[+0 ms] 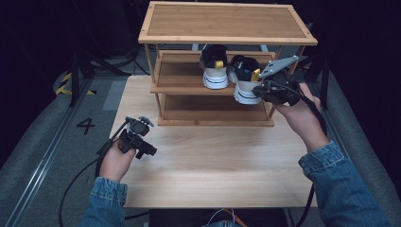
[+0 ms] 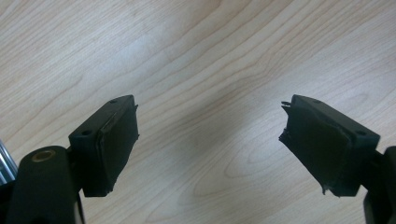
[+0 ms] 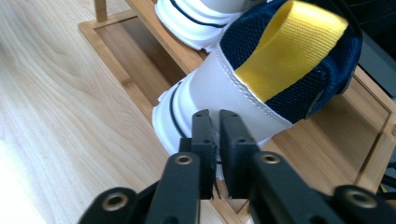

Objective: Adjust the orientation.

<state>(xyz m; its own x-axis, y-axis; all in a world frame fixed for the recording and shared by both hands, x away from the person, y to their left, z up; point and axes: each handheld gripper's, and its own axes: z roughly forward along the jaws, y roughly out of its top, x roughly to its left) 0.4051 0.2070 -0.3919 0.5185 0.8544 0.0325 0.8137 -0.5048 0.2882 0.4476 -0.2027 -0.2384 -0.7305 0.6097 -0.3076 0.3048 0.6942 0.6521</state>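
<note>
Near, at seven o'clock on the table (image 1: 208, 161): left gripper (image 1: 142, 142), jaws spread wide, nothing between them, hovering over bare wood. Farther, at two o'clock: right gripper (image 3: 215, 122), jaws drawn together to a narrow slit, tips just at the white heel of the right-hand shoe (image 3: 261, 79). Beyond, that shoe jutting off the middle shelf (image 1: 179, 78), second shoe (image 1: 213, 66) beside it at eleven o'clock.

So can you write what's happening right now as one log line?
right gripper: shut, at heel of white and navy sneaker with yellow tab | sneaker: middle shelf of wooden rack | left gripper: open, empty
</note>
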